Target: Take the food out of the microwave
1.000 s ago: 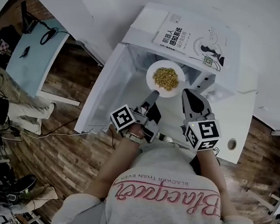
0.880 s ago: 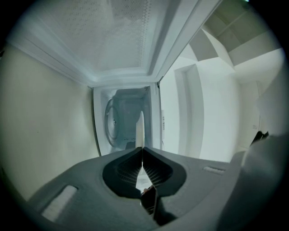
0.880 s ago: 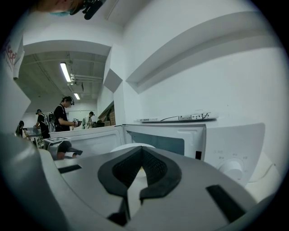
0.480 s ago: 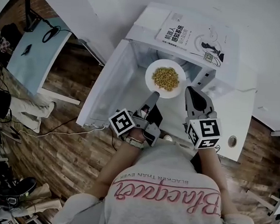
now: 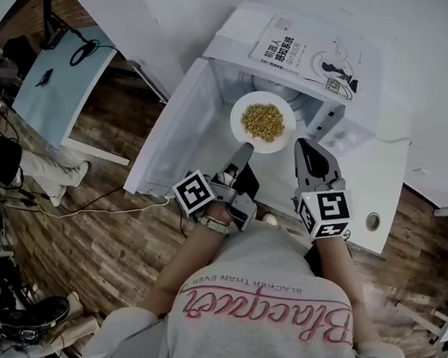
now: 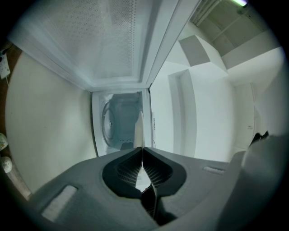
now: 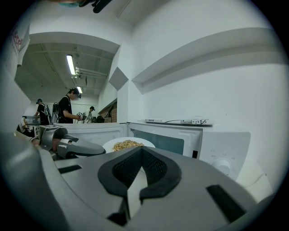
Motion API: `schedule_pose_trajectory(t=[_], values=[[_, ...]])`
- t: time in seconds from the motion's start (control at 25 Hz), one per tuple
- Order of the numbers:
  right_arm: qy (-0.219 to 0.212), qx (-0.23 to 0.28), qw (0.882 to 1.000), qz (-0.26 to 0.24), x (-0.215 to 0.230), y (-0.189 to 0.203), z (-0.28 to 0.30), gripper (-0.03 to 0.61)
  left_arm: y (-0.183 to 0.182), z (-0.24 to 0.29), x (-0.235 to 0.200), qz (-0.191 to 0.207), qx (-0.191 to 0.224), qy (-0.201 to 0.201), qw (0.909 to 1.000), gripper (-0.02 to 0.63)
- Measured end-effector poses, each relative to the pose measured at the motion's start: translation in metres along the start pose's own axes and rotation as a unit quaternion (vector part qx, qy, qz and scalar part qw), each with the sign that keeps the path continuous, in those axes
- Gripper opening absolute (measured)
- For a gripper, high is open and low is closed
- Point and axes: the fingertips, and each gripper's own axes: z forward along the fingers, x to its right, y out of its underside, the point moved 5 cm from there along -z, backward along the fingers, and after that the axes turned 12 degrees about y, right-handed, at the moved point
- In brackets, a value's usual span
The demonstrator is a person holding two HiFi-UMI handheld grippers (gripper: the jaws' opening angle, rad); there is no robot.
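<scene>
Plate of food (image 5: pixel 283 133): being held by its near rim in the clamped left gripper (image 5: pixel 244 148) at the microwave's (image 5: pixel 351 134) front opening. Barely shifted over the last second, so removal is judged nearly complete. Right gripper (image 5: pixel 303 146): being carried closed and empty just beside the plate.

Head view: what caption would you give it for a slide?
Left gripper holds plate of food at the open microwave mouth.

A dark wooden plank floor (image 5: pixel 102 250) spreads near and left, with a pale blue table (image 5: pixel 61 96) at far left. White walls (image 7: pixel 203 76) rise on the right, and strip lights (image 7: pixel 71 64) glow on the far ceiling (image 7: pixel 49 61).
</scene>
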Motion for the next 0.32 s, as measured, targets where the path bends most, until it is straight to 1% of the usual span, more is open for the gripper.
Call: schedule_pose_trajectory(t=[0.32], values=[[-0.009,0.001,1.000,0.000,-0.0030,-0.0007,-0.0036,0.011,0.0055,0.0015,0.0036,0.002,-0.009,0.003,1.0000,0.010]])
